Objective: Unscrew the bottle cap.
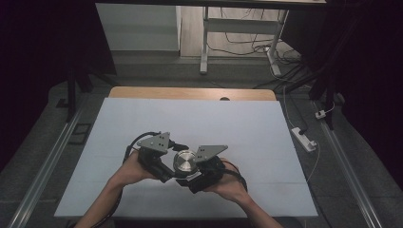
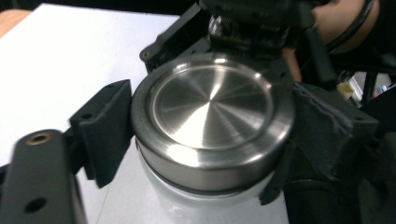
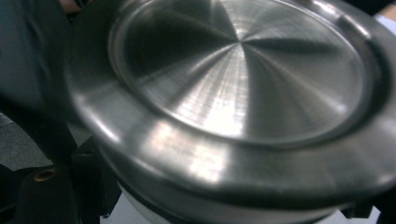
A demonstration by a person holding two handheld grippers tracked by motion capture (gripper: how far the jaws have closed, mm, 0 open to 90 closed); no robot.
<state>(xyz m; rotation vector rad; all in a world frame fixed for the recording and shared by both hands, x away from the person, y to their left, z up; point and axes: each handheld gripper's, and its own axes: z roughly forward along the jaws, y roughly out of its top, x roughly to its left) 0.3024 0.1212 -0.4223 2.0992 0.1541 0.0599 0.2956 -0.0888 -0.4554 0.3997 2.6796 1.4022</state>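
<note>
Dim room, lit table

Beyond the gripper's [image 1: 183,166] far side: a white table leg [image 1: 205,40], loose cables [image 1: 247,47], grey floor [image 1: 157,76].

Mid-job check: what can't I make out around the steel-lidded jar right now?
- Jar body: left gripper view, hidden under the steel lid and cut off at the bottom edge.
- Jar contents: unreadable in every view.
- Right gripper pad contact: right gripper view, lid blurred, blocks it.

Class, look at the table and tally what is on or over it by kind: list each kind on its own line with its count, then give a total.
Hand-held grippers: 2 (left gripper, right gripper)
Jars with a steel lid: 1 (jar)
Hands: 2 (left hand, right hand)
Tables: 1 (table)
Total: 6
</note>
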